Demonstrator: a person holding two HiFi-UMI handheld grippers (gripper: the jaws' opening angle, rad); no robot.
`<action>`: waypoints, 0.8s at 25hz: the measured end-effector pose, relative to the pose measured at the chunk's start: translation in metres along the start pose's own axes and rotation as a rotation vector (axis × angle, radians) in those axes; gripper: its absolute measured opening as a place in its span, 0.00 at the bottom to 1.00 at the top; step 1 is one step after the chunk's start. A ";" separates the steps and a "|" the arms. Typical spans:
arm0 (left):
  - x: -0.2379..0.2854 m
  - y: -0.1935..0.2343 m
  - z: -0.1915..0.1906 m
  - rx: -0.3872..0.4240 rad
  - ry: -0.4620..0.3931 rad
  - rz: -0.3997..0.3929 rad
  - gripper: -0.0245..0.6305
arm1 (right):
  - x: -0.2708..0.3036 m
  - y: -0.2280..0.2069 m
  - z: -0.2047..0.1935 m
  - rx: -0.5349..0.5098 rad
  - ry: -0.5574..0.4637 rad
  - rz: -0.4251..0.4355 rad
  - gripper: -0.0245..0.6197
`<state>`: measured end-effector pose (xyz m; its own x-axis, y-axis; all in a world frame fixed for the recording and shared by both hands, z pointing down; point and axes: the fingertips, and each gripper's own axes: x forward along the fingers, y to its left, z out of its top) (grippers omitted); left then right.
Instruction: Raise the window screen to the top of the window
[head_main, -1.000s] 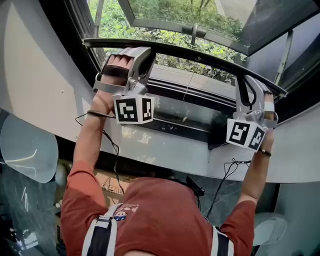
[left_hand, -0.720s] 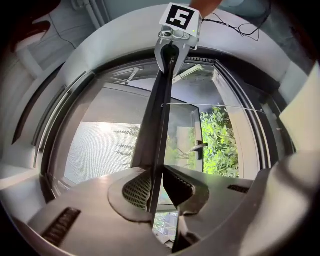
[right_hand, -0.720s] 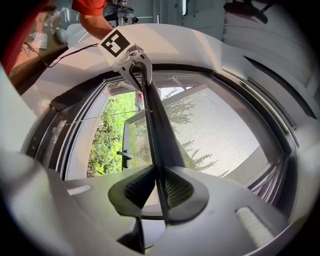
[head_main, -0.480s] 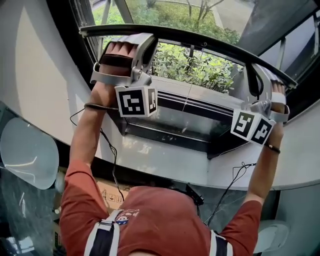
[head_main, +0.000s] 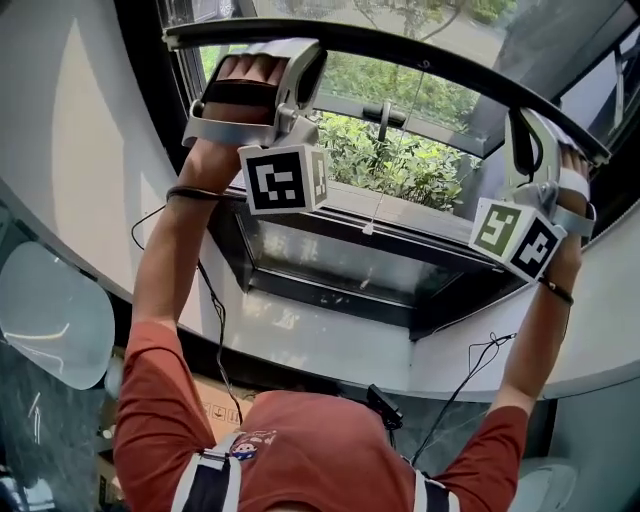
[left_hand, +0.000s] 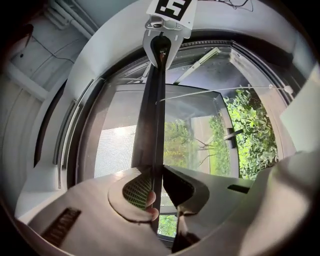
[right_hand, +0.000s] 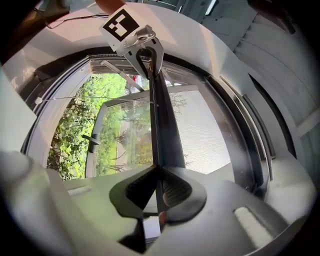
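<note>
The window screen's black bottom bar (head_main: 400, 50) runs across the top of the head view. My left gripper (head_main: 290, 52) is shut on its left end and my right gripper (head_main: 530, 115) grips its right end, both arms stretched up. In the left gripper view the bar (left_hand: 152, 115) passes edge-on between the jaws of the left gripper (left_hand: 156, 187), with the grey mesh (left_hand: 117, 145) to its left. In the right gripper view the jaws of the right gripper (right_hand: 159, 187) are closing on the bar (right_hand: 162, 125), pads against it, mesh (right_hand: 200, 135) to the right.
Below the bar the window opening shows green shrubs (head_main: 400, 160), a window handle (head_main: 385, 118) and a thin pull cord (head_main: 375, 225). The dark sill (head_main: 330, 265) sits in a white curved wall (head_main: 80, 150). Cables (head_main: 215, 310) hang from both wrists.
Both grippers have risen together with the bar held between them. More of the open window and the shrubs now shows beneath the bar.
</note>
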<state>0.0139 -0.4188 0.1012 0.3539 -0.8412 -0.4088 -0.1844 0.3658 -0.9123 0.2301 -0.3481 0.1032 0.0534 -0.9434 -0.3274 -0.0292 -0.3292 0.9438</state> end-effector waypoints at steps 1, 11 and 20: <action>0.003 0.007 0.000 0.001 0.002 0.009 0.15 | 0.002 -0.007 0.000 -0.004 0.005 -0.011 0.10; 0.028 0.058 0.001 0.047 0.026 0.075 0.15 | 0.022 -0.061 0.001 -0.039 0.016 -0.095 0.10; 0.058 0.118 0.000 0.046 0.056 0.204 0.16 | 0.046 -0.124 0.005 -0.061 0.036 -0.204 0.10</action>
<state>0.0130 -0.4247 -0.0299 0.2618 -0.7682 -0.5842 -0.2045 0.5474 -0.8115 0.2311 -0.3509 -0.0292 0.0873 -0.8549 -0.5114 0.0462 -0.5093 0.8593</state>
